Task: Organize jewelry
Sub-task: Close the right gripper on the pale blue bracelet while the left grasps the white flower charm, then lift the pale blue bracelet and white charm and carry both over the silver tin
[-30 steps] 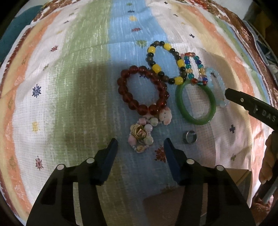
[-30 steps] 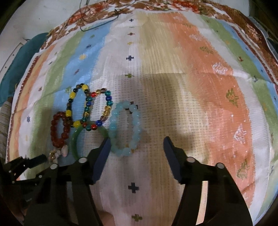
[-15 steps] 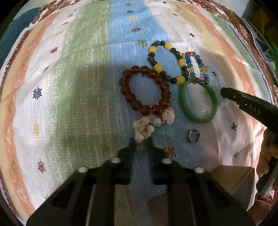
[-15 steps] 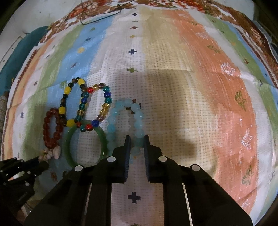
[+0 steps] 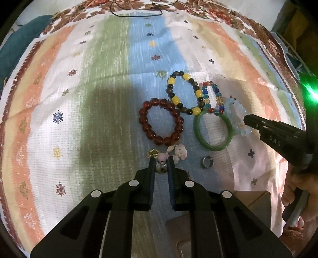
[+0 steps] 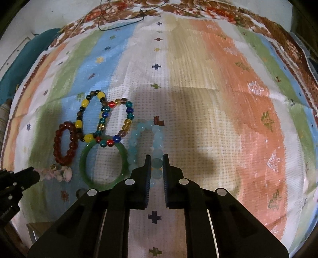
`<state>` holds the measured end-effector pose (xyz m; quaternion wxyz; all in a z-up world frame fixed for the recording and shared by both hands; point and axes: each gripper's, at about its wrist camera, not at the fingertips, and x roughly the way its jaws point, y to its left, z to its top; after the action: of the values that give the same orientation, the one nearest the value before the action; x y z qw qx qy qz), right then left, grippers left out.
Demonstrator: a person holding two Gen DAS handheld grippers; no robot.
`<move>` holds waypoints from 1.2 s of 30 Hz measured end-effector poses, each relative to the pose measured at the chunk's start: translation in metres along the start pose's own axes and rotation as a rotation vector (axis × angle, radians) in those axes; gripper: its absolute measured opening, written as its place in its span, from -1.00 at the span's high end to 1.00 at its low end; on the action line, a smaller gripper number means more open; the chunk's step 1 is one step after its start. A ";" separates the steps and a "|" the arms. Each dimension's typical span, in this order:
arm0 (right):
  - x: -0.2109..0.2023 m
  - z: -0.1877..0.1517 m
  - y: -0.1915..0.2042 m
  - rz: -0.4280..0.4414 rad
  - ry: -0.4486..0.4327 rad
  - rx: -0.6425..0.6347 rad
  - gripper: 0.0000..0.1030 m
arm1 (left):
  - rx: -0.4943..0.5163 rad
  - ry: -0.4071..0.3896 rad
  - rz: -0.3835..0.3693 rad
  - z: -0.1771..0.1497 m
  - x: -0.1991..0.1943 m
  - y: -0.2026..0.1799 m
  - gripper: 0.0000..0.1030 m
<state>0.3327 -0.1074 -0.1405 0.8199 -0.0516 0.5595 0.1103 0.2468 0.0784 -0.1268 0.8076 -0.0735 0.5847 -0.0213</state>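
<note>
five bracelets on striped woven cloth.

Five beaded bracelets are counted on the striped cloth: one of dark red beads, one of yellow and dark beads, one of mixed coloured beads, one of pale blue beads, and one of pinkish, shell-like beads. One solid green bangle is counted. One small metal ring is seen. Seven pieces of jewelry are thus counted in all. One thin dark cord is seen at the far edge of the cloth. Two tongs are counted, the left tongs and the right tongs.
</note>
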 end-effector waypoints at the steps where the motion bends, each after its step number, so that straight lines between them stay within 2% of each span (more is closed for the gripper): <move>1: -0.001 0.000 0.000 0.000 -0.002 -0.002 0.77 | -0.001 -0.003 -0.001 0.000 -0.001 0.000 0.78; 20: -0.027 -0.010 -0.001 0.006 -0.031 -0.015 0.77 | -0.008 -0.063 -0.026 -0.002 -0.030 -0.002 0.78; 25: -0.044 -0.012 0.006 0.033 -0.055 -0.026 0.77 | -0.019 -0.079 -0.040 -0.002 -0.039 -0.001 0.78; 36: -0.086 -0.022 0.018 0.018 -0.141 -0.081 0.77 | -0.019 -0.126 -0.067 -0.008 -0.065 -0.010 0.78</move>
<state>0.2788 -0.1046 -0.0683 0.8534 -0.0718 0.4959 0.1438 0.2193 0.0756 -0.0670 0.8410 -0.1020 0.5300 -0.0382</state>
